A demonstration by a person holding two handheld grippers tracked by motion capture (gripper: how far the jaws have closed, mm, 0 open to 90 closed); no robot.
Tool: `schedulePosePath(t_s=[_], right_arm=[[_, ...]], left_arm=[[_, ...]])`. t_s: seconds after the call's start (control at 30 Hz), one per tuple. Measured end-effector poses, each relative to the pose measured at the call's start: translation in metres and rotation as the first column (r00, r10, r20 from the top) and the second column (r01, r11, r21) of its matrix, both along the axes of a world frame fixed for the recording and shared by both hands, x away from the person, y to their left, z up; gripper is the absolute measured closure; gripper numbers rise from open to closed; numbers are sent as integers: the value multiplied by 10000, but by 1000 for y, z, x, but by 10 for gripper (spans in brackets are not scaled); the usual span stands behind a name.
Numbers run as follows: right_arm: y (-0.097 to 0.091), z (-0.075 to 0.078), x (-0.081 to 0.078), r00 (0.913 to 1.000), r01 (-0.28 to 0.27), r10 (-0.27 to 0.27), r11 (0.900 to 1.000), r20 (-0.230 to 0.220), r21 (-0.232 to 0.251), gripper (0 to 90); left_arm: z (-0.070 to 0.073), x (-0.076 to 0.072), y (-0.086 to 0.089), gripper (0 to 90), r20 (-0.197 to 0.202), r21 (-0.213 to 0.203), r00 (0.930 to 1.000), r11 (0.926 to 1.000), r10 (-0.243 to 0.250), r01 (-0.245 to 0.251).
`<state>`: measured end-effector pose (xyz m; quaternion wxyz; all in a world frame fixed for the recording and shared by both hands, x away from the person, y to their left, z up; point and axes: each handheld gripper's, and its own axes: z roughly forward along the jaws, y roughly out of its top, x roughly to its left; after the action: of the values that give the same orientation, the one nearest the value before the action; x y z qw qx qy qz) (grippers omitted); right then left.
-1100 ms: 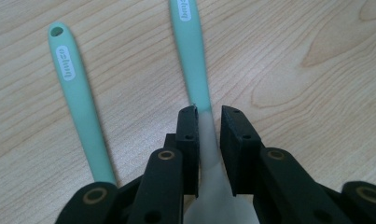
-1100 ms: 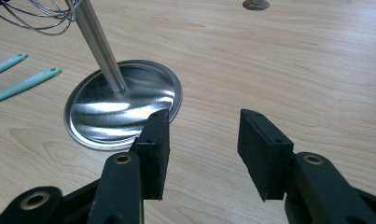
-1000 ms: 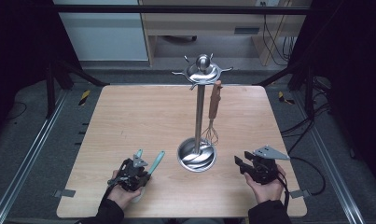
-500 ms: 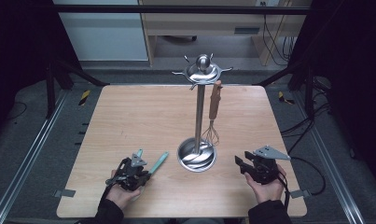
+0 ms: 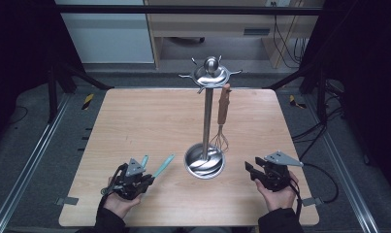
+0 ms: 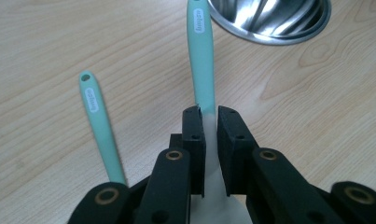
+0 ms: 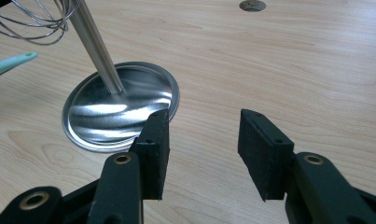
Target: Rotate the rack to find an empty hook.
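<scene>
Left gripper [image 6: 209,119]: jaws nearly closed, clamped on the pale neck of a teal spatula [image 6: 200,56]; the teal handle runs forward past the jaw tips toward the stand's base, its labelled end lifted off the wood.
Left hand [image 5: 119,201]: comes in from the near edge at the table's left front corner, palm under the gripper body, which points forward and to the right; the sleeve is dark.
Second teal utensil [image 6: 96,126]: lies on the wood just left of the held one, its hole end pointing away; its near end is hidden behind the gripper.
Right gripper [image 7: 204,149]: jaws standing apart, with bare wood between them; it points toward the rim of the stand's base.
Right hand [image 5: 279,196]: rests low at the right front of the table, cupping the gripper from below, with the grey three-cornered plate on top.
Stand [image 5: 207,109]: steel pole rising from a round dished base [image 7: 118,109], between the two grippers and a little farther in; a hooked cap sits on top.
Whisk [image 5: 222,116]: hangs from a hook on the stand's right, wooden handle up, wires just above the base.
Table [image 5: 135,116]: light wood.
</scene>
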<state>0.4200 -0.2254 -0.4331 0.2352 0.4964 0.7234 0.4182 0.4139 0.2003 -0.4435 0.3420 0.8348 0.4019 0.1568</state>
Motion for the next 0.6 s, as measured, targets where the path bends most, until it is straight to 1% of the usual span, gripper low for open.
schedulePosePath(t_s=[0.13,0.23,0.33,0.4,0.6], right_arm=[[-1,0,0,10000,63,-63,10000,-15,46,537],[-1,0,1,9999,118,-118,9999,4,53,524],[-1,-1,1,9999,142,-142,9999,39,-1,518],[-1,0,1,9999,149,-149,9999,40,4,514],[-1,-1,1,9998,213,-213,9998,47,-22,496]], left_arm=[[8,-4,4,815,412,-270,9992,9996,13,-2],[15,-7,8,815,775,-545,9970,9985,67,-25],[23,-11,13,814,1230,-909,9921,9957,262,-150],[27,-13,15,815,1449,-984,9890,9950,308,-166],[39,-17,20,814,2055,-1395,9775,9900,482,-195]])
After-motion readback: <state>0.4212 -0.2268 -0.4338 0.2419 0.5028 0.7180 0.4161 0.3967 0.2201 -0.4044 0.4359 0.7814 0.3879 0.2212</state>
